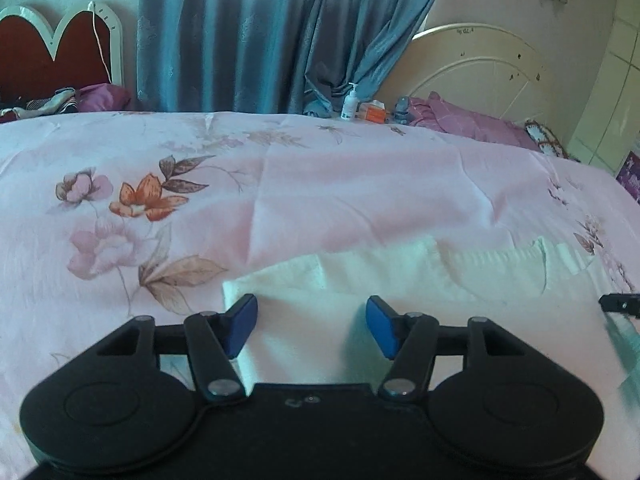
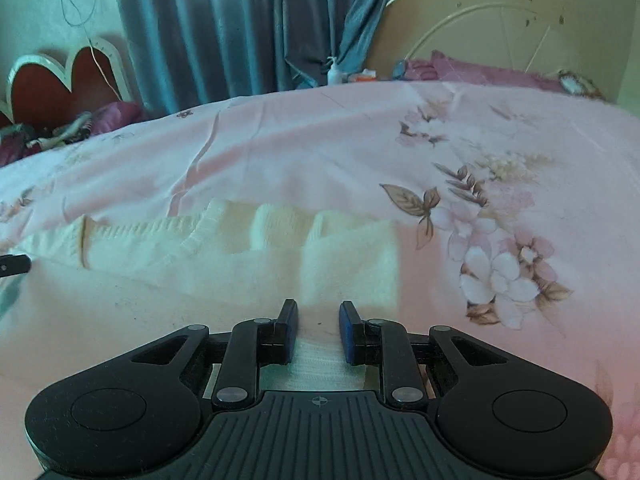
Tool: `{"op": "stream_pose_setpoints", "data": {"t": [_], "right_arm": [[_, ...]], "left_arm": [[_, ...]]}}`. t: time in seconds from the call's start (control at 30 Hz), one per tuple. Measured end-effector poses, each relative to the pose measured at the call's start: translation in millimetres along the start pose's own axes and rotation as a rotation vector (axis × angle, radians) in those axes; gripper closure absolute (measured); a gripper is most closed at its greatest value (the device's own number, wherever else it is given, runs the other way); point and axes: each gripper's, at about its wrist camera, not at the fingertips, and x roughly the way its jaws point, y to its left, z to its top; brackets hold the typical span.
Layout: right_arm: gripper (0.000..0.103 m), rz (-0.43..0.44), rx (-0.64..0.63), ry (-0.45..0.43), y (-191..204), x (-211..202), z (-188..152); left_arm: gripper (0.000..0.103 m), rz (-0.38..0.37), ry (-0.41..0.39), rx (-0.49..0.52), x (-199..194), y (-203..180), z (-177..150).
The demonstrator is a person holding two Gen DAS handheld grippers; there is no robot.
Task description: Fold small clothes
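Observation:
A small white knitted garment lies flat on the pink floral bedsheet. My left gripper is open, its blue pads apart over the garment's left end. In the right wrist view the same garment spreads to the left, with a folded-over part at its right end. My right gripper is part open just above the garment's near right edge, with cloth showing between the jaws. The tip of the right gripper shows at the right edge of the left wrist view.
Blue curtains hang behind the bed. A lotion bottle and an orange box stand at the far edge. Purple pillows lie by the cream headboard. A red heart-shaped headboard stands far left.

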Motion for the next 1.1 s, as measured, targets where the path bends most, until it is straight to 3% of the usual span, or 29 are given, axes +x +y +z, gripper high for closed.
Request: {"op": "stream_pose_setpoints", "data": {"t": [0.1,0.2,0.37,0.43,0.63,0.7,0.8,0.9,0.97,1.1], "right_arm": [[0.082,0.071,-0.004,-0.063,23.8,-12.6,4.3],[0.082,0.170,-0.047,-0.039,67.3,-3.0,5.8],[0.080,0.187,-0.134,-0.006,118.0,18.1,-3.3],[0.073,0.190,-0.137,-0.014,118.2,21.7,-3.4],[0.073,0.181,-0.159,-0.013,119.1,22.6,-4.0],[0.073,0.150,-0.166,-0.018,113.1,18.9,-4.1],[0.073,0.041,-0.132,-0.027,83.7,11.1,-5.4],[0.073,0.060,-0.051,-0.013,59.0,10.5,-6.0],[0.073,0.043,-0.053,-0.024,61.5,3.8,-3.4],[0.073,0.066,-0.110,-0.065,75.1,-22.5,-14.5]], "left_arm": [[0.041,-0.008,-0.058,0.019,-13.1,-15.2,-1.1],[0.035,-0.024,-0.046,0.063,-9.0,-44.5,-5.6],[0.032,-0.005,-0.022,0.076,3.2,-65.9,-12.7],[0.032,-0.003,-0.015,0.072,6.4,-63.7,-13.7],[0.032,-0.010,-0.008,0.090,6.8,-58.9,-14.5],[0.030,0.019,-0.017,0.109,5.3,-53.3,-13.2],[0.030,0.064,-0.014,0.036,4.7,-17.4,-10.3],[0.026,0.059,0.003,0.008,6.4,7.0,-12.2],[0.034,0.056,-0.009,-0.009,-2.1,10.7,-13.5],[0.036,0.033,-0.089,-0.025,-45.2,4.3,-26.1]]}}
